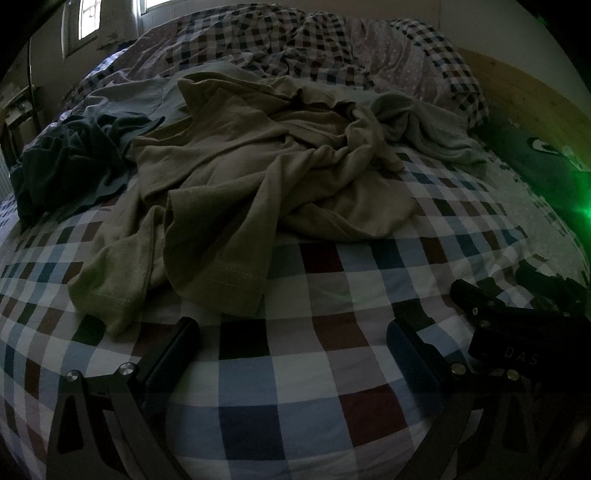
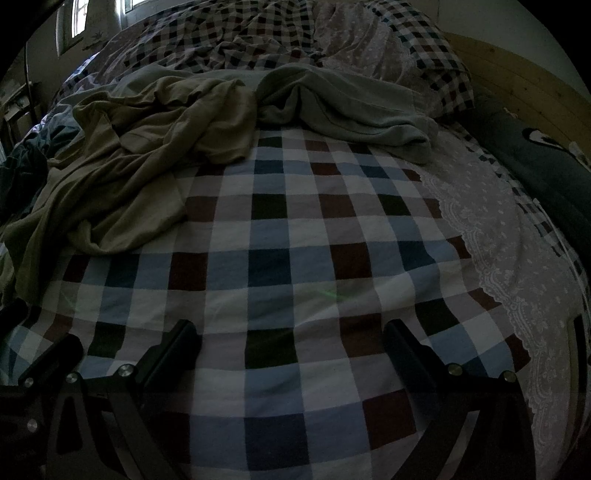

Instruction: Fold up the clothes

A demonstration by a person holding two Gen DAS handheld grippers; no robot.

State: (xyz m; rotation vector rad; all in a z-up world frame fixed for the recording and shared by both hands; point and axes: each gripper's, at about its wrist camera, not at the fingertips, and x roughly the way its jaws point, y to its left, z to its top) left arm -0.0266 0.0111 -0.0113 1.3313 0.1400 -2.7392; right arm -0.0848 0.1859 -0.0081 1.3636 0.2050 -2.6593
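A crumpled tan shirt (image 1: 258, 177) lies on the checked bedspread (image 1: 314, 362), with a hem and sleeve hanging toward me. It also shows at the left of the right wrist view (image 2: 122, 173). A pale grey-green garment (image 1: 424, 129) lies behind it, seen too in the right wrist view (image 2: 351, 107). A dark teal garment (image 1: 70, 162) is bunched at the left. My left gripper (image 1: 291, 332) is open and empty, just short of the tan shirt's hem. My right gripper (image 2: 291, 334) is open and empty over bare bedspread; its body shows at the lower right of the left wrist view (image 1: 524, 325).
Checked pillows and a rumpled duvet (image 1: 280, 40) lie at the back. A wooden headboard (image 1: 524, 96) runs along the right, with a dark cushion (image 2: 535, 166) beside it. A white lace-edged sheet (image 2: 509, 236) covers the bed's right side. A window (image 1: 88, 18) is at the upper left.
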